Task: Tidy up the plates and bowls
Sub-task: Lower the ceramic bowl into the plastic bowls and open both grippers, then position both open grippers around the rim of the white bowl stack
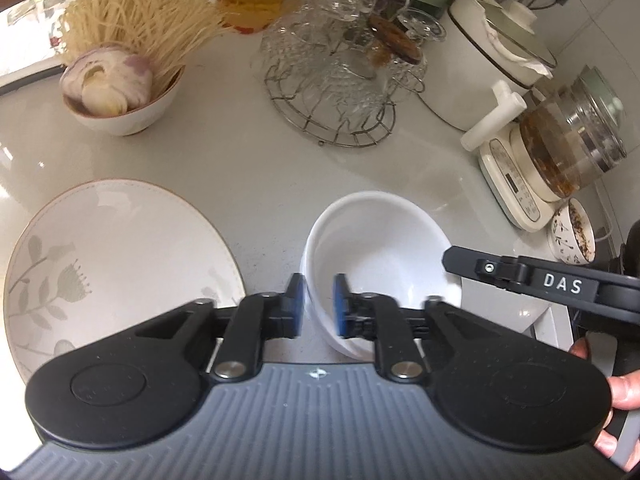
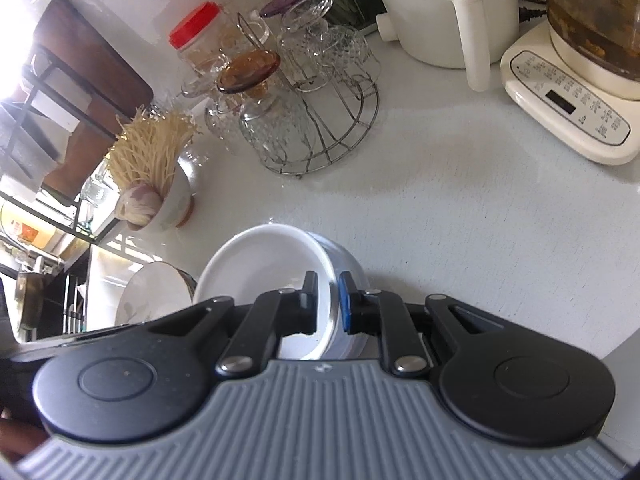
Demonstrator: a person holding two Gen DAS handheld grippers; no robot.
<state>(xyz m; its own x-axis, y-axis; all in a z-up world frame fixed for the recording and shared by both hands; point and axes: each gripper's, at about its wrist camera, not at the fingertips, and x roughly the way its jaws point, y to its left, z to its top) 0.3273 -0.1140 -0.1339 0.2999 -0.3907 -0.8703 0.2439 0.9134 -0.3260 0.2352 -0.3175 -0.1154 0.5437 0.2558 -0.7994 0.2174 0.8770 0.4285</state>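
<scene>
White bowls (image 1: 384,248), nested one in the other, sit on the pale countertop (image 1: 240,168), the inner one tipped. My right tongs (image 2: 329,300) pinch the rim on their side, one finger inside and one outside against the wall. My left tongs (image 1: 317,300) straddle the opposite rim with the fingers spread slightly; the pads look just clear of the wall. From the left camera my right tongs reach in from the right edge, a hand (image 1: 612,396) showing below them.

Just beside the bowls, on the left, lies a flower-patterned plate (image 1: 112,256), close to the nearer rim but apart from it. Farther back stands a bowl of dried noodles and garlic (image 1: 120,84). A wire rack of upturned glass cups (image 1: 340,80) occupies the middle of the counter behind the bowls, with a red-lidded jar (image 2: 200,36) past it. To the right are a white pot with a handle (image 1: 480,64), a glass kettle on a cream base (image 1: 560,152), and a small patterned cup (image 1: 572,236).
</scene>
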